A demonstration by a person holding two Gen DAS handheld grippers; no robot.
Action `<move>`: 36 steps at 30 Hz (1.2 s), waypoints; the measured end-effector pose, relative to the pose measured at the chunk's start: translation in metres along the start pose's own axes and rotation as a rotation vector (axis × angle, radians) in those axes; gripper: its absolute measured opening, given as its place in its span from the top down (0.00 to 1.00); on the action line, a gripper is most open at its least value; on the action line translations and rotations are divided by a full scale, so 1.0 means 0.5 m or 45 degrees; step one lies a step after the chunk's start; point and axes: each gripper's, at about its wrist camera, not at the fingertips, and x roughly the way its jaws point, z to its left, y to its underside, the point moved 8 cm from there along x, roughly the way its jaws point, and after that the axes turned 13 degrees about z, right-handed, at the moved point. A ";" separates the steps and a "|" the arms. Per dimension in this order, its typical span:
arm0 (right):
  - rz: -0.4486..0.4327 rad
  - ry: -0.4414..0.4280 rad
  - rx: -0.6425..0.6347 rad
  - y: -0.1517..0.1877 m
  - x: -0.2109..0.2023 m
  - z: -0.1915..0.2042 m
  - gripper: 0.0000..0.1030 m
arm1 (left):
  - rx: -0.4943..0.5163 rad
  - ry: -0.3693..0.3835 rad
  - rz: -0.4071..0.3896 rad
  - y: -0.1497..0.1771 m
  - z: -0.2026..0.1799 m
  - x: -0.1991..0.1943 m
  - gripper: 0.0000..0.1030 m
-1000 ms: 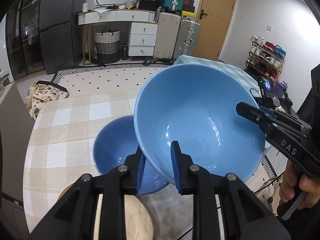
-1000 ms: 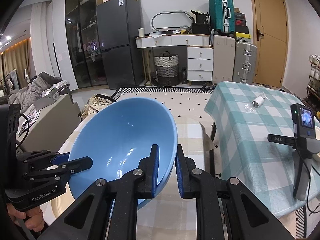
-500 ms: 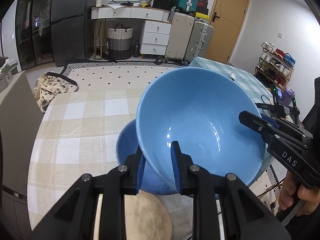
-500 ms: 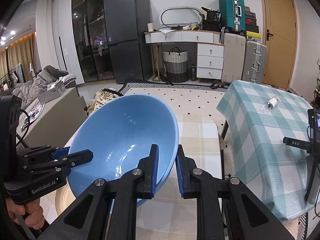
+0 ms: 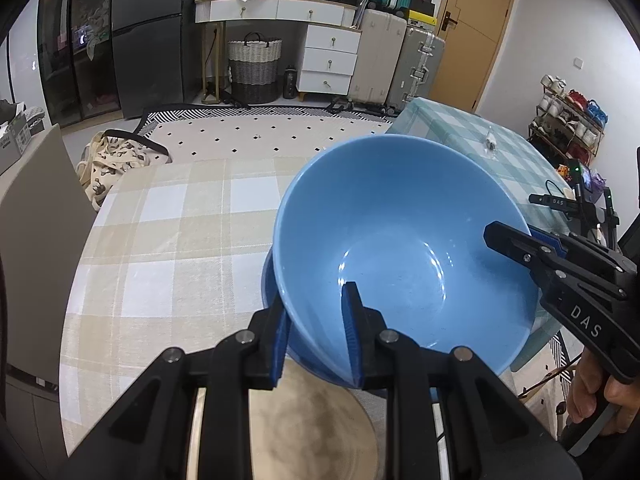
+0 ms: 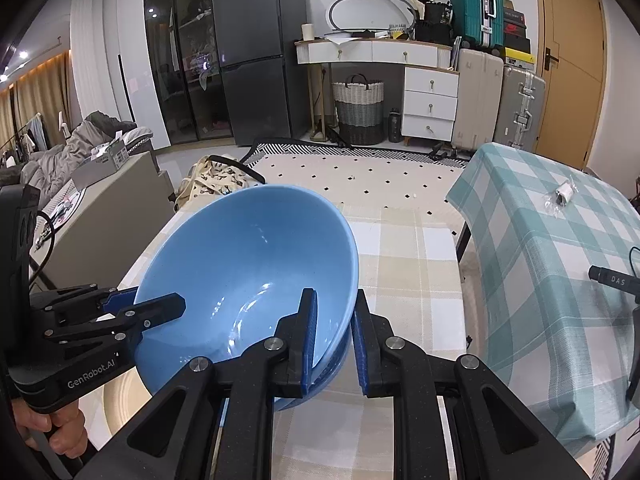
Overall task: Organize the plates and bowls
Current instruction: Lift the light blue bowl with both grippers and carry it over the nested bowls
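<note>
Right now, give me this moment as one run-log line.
left gripper: shut on large blue bowl | right gripper: shut on same bowl | bowl: tilted over second blue bowl | wooden plate: nearer, on table

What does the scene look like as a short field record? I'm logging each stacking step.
held item: large blue bowl, tilted
left hand-held gripper: shut on the bowl's near rim
right hand-held gripper: shut on the opposite rim
beneath: second blue bowl, mostly hidden; contact between the two cannot be told
nearby: tan plate on the beige checked tablecloth
</note>
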 end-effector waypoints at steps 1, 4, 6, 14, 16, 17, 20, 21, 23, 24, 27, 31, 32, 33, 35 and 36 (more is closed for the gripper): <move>0.007 0.003 -0.002 -0.001 0.007 0.000 0.84 | 0.001 -0.007 0.004 0.000 0.001 0.004 0.78; 0.026 0.015 -0.008 0.002 0.023 0.004 0.84 | 0.007 -0.032 0.020 0.002 0.003 0.018 0.78; 0.040 0.020 -0.011 0.004 0.034 0.005 0.84 | 0.011 -0.046 0.030 0.003 0.007 0.029 0.78; 0.096 0.048 -0.032 0.017 0.079 0.014 0.84 | 0.002 -0.081 0.068 0.012 0.021 0.058 0.78; 0.104 0.054 -0.038 0.020 0.088 0.016 0.84 | 0.004 -0.093 0.072 0.014 0.023 0.062 0.78; 0.108 0.057 -0.043 0.021 0.091 0.017 0.84 | 0.005 -0.098 0.073 0.015 0.025 0.065 0.78; 0.115 0.064 -0.052 0.026 0.099 0.017 0.83 | 0.007 -0.114 0.077 0.016 0.030 0.071 0.78; 0.117 0.068 -0.056 0.026 0.102 0.018 0.83 | 0.012 -0.123 0.075 0.017 0.028 0.071 0.78; 0.120 0.082 -0.064 0.027 0.108 0.019 0.83 | 0.025 -0.145 0.069 0.016 0.028 0.072 0.78; 0.123 0.088 -0.067 0.028 0.111 0.019 0.83 | 0.030 -0.153 0.067 0.015 0.027 0.074 0.78; 0.132 0.114 -0.081 0.032 0.120 0.020 0.82 | 0.036 -0.163 0.073 0.016 0.027 0.079 0.78; 0.140 0.137 -0.093 0.035 0.127 0.020 0.82 | 0.050 -0.192 0.072 0.016 0.028 0.086 0.78; 0.143 0.144 -0.098 0.035 0.129 0.021 0.82 | 0.053 -0.199 0.072 0.016 0.028 0.087 0.78; 0.145 0.150 -0.103 0.036 0.132 0.020 0.82 | 0.056 -0.206 0.073 0.016 0.028 0.089 0.78; 0.150 0.159 -0.108 0.039 0.137 0.019 0.81 | 0.065 -0.221 0.071 0.016 0.027 0.092 0.78; 0.153 0.165 -0.111 0.039 0.140 0.019 0.81 | 0.071 -0.230 0.070 0.015 0.026 0.094 0.78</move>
